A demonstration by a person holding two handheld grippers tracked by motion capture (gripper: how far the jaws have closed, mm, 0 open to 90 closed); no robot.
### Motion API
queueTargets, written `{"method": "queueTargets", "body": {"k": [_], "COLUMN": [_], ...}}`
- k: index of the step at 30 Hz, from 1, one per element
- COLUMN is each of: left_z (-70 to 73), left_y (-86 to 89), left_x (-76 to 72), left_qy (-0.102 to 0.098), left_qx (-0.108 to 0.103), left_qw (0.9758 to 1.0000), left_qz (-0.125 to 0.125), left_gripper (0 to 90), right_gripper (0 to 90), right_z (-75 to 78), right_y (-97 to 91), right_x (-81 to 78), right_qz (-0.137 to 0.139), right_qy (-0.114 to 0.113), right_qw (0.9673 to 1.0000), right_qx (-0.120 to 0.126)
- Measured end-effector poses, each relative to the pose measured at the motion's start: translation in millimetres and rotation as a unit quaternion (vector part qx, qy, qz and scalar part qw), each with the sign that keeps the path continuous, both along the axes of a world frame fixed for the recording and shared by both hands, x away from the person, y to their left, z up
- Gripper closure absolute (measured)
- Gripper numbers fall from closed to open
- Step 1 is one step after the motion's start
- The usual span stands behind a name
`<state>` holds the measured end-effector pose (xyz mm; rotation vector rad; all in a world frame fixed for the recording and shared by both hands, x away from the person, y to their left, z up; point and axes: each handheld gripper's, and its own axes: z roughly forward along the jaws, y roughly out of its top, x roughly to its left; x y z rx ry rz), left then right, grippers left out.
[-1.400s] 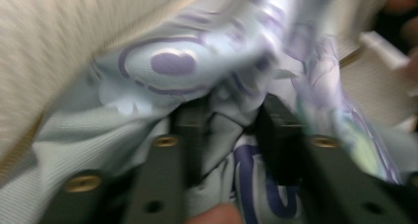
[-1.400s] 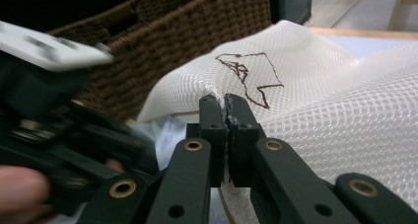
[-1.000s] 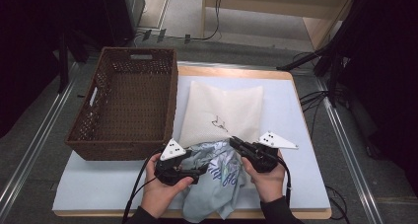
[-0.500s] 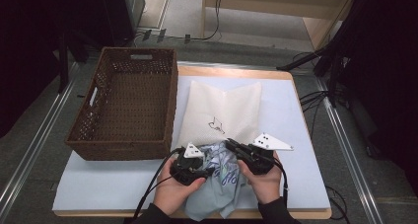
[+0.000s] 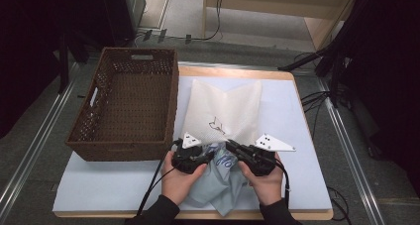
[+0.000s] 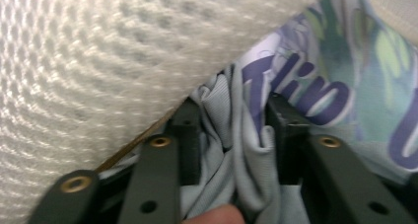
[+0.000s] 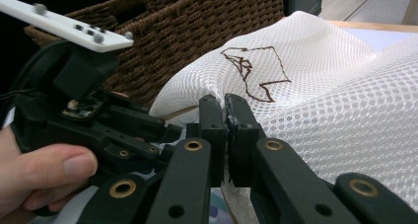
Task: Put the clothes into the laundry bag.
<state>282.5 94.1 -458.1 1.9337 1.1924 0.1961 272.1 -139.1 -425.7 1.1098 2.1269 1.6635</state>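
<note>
pale blue-grey, the surface (image 5: 297, 136) fills the middle of the high view, with dark floor and cables around it. one brown wicker basket (image 5: 129, 106) stands at its left, empty as far as i can see. one white mesh laundry bag (image 5: 223, 108) lies at the centre, and one light blue printed garment (image 5: 220, 185) is bunched at the lower centre, its top edge at the bag's mouth.

the left gripper (image 5: 194, 158) sits at the lower centre of the high view. in the left gripper view a fold of the garment (image 6: 246, 150) stands between its jaws, with the bag's mesh (image 6: 98, 61) filling the upper left. the jaws have just been opening a little after closing; whether the pads press on the cloth i cannot tell. the right gripper (image 5: 237, 149) is just to the right, and in the right gripper view (image 7: 226, 135) it is clamped together on the edge of the bag (image 7: 320, 100).

the step in hand looks like feeding the garment into the bag. to do it well, the right gripper should keep the mouth lifted and taut, while the left pinches only the garment, not the mesh, and pushes it deep in short strokes. catching mesh along with cloth would drag the mouth closed.

count: two grippers, two hands, one basket, one bag, one garment.
</note>
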Motion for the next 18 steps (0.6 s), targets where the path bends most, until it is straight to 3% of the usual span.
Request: {"method": "queueTargets", "body": {"k": [4,9,11,13,14,15,18], "left_z": [16.9,32.2,32.9,28.4,28.4,19.3,2.5], "left_y": [8.9,21.5,20.5,14.0,14.0,5.3,-5.8], "left_x": [-13.9,-32.1,-38.8,-43.8,-43.8,-45.0,-42.4], "left_qy": [-0.016,-0.030,-0.031,-0.027,-0.027,-0.009,0.015], "left_qx": [-0.011,-0.030,-0.031,-0.018,-0.018,0.016,0.064], "left_qw": [0.9994,0.9979,0.9966,0.9949,0.9949,0.9935,0.9922], "left_qz": [-0.029,-0.049,-0.069,-0.096,-0.096,-0.112,-0.106], "left_gripper": [40.4,31.4,27.5,21.7,19.4,17.1,18.2], "right_gripper": [88.2,88.1,88.1,88.1,88.1,88.1,88.1], "right_z": [-2.6,-3.9,-4.1,-4.3,-4.2,-4.2,-4.2], "right_y": [-2.9,-5.0,-4.3,-3.3,-2.9,-2.7,-2.2], "right_x": [1.9,3.7,3.8,3.9,3.8,3.8,3.6], "right_qz": [-0.006,-0.011,-0.011,-0.010,-0.010,-0.010,-0.010], "right_qy": [0.005,0.006,0.007,0.006,0.007,0.008,0.007], "right_qw": [1.0000,0.9999,0.9999,0.9999,0.9999,0.9999,0.9999], "right_qx": [-0.001,0.000,-0.001,-0.001,0.000,0.000,-0.002]}}
